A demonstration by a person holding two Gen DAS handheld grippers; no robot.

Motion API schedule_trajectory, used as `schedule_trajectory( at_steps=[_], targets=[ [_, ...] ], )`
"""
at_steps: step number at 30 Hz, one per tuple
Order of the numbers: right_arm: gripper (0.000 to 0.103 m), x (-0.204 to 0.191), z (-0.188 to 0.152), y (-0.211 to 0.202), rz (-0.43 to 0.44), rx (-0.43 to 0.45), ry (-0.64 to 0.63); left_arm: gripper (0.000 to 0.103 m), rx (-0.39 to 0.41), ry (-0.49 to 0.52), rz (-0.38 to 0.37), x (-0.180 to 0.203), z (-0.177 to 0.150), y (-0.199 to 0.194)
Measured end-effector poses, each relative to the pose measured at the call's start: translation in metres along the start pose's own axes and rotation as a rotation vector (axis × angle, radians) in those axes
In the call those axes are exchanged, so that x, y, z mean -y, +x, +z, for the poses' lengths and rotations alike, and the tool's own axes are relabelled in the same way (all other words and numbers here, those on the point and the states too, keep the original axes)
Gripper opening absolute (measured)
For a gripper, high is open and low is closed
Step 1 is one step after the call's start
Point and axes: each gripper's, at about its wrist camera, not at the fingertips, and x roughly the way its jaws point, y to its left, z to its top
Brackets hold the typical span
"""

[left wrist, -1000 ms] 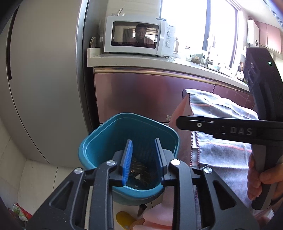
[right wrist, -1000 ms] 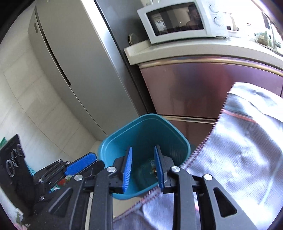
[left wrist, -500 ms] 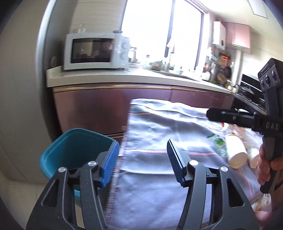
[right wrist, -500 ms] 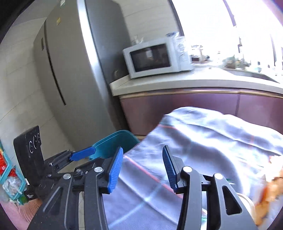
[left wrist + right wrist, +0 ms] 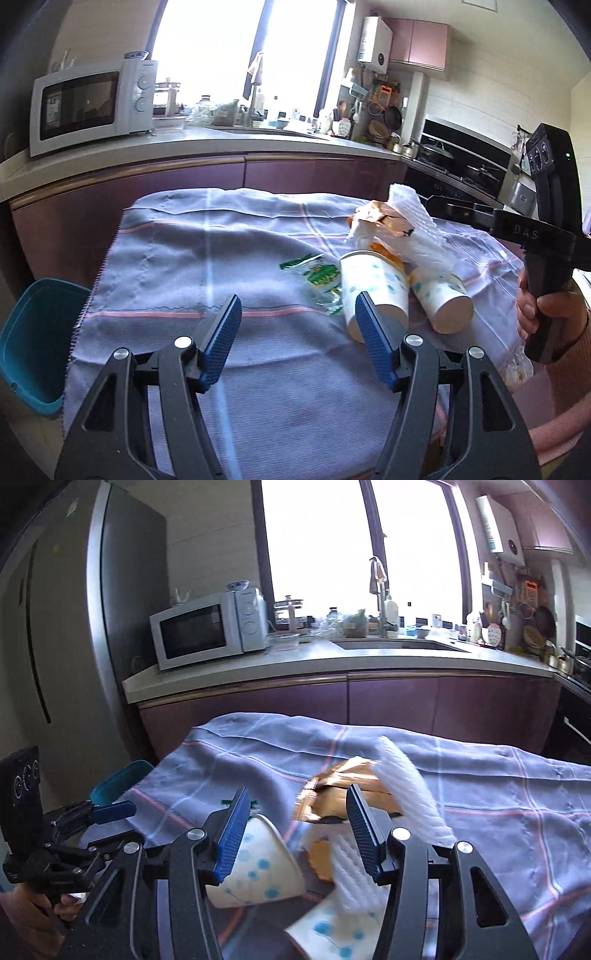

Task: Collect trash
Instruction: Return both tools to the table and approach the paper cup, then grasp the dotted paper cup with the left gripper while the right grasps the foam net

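Note:
A pile of trash lies on the table's grey checked cloth (image 5: 229, 258): two spotted paper cups (image 5: 373, 280) (image 5: 439, 299) on their sides, a green wrapper (image 5: 314, 273), a brown wrapper (image 5: 376, 218) and a white foam net (image 5: 417, 225). My left gripper (image 5: 297, 332) hovers over bare cloth just left of the cups, its jaws opening with nothing between them. My right gripper (image 5: 297, 823) hangs over the pile, jaws opening, above a cup (image 5: 258, 864), the brown wrapper (image 5: 343, 786) and the foam net (image 5: 406, 786); its pads press on nothing. A teal bin (image 5: 33, 343) stands beside the table's left end.
A kitchen counter (image 5: 332, 657) with a microwave (image 5: 207, 627) and a sink runs behind the table, over maroon cabinets. A steel fridge (image 5: 74, 646) stands at far left, a stove (image 5: 461, 162) at right. A hand (image 5: 543, 310) holds the right gripper's handle.
Both grippers swung right, away from the teal bin and over the table, and their jaws widened. The bin has slid to the left edge; the trash pile has come into view.

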Motion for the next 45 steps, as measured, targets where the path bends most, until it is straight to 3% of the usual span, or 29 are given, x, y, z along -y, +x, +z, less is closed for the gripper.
schedule_trajectory(
  at_steps=[8, 22, 27, 33, 38, 45],
  targets=[
    [0.053, 0.05, -0.016, 0.004, -0.095, -0.021, 0.081, 0.067, -0.046, 0.038, -0.065, 0.031, 0.002, 0.027],
    [0.053, 0.081, -0.02, 0.033, -0.092, -0.07, 0.098, 0.07, -0.109, 0.079, -0.074, 0.056, 0.003, 0.063],
    [0.053, 0.085, -0.019, 0.036, -0.09, -0.068, 0.087, 0.065, -0.148, 0.082, -0.061, 0.059, 0.003, 0.077],
    [0.051, 0.089, -0.019, 0.037, -0.077, -0.069, 0.085, 0.058, -0.177, 0.053, -0.097, 0.054, 0.002, 0.084],
    [0.031, 0.089, -0.02, 0.038, -0.058, -0.079, 0.083, 0.058, -0.176, 0.05, -0.099, 0.055, 0.001, 0.084],
    [0.013, 0.09, -0.02, 0.035, -0.056, -0.073, 0.085, 0.057, -0.168, 0.061, -0.099, 0.057, 0.0, 0.083]
  ],
)
